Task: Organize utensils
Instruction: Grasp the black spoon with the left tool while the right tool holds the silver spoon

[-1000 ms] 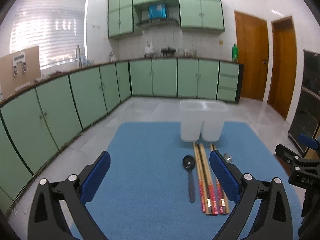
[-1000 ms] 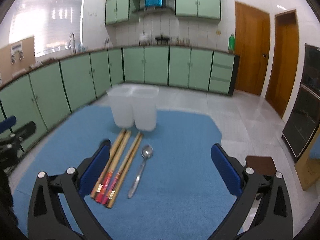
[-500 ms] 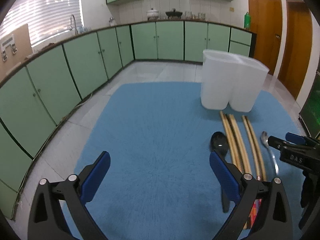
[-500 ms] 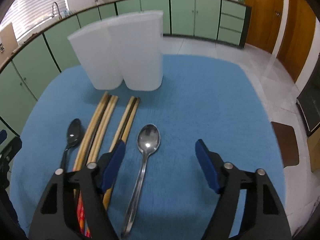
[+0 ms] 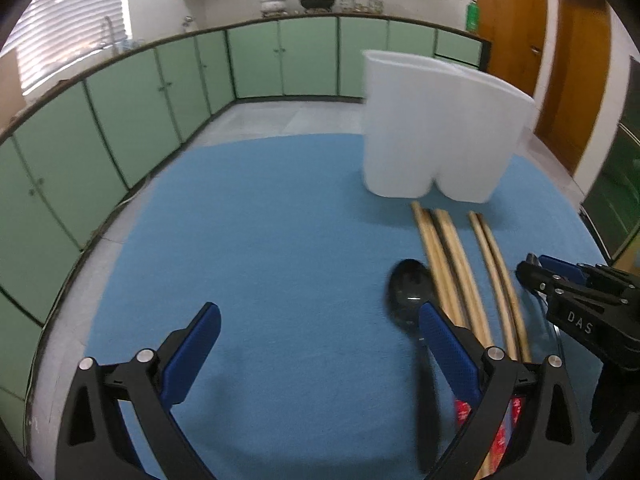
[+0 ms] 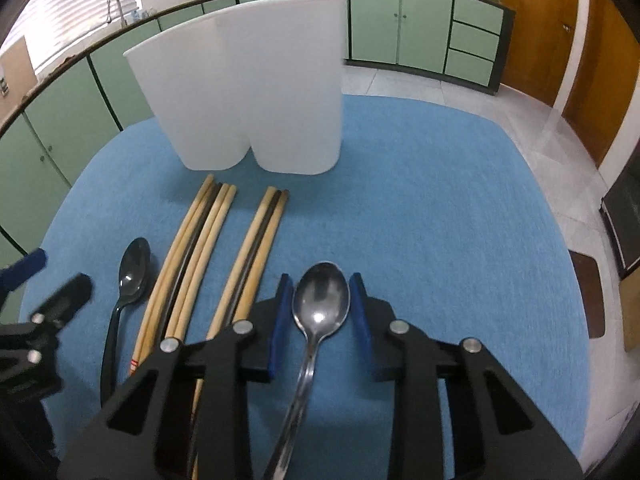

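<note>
A silver spoon (image 6: 320, 304) lies on the blue mat (image 6: 440, 200), bowl toward a white two-compartment holder (image 6: 256, 80). My right gripper (image 6: 320, 280) straddles the bowl and its jaws are closing; narrow gaps still show beside the blue pads (image 6: 280, 312). Left of it lie two bundles of wooden chopsticks (image 6: 200, 248) and a black spoon (image 6: 134, 270). My left gripper (image 5: 318, 312) stands wide open low over the mat (image 5: 260, 240), its right finger just in front of the black spoon (image 5: 408, 292), nothing between the jaws. The chopsticks (image 5: 444, 248) and holder (image 5: 436, 128) lie beyond.
The mat covers a table with rounded edges; tiled floor lies past it. Green cabinets (image 5: 120, 120) run along the left and back walls, wooden doors (image 5: 512, 24) stand at the right. A brown pad (image 6: 584, 292) sits off the table's right edge.
Both grippers have come down and forward toward the utensils. The right jaws have narrowed from wide open to just beside the silver spoon's bowl. The left jaws stay wide.
</note>
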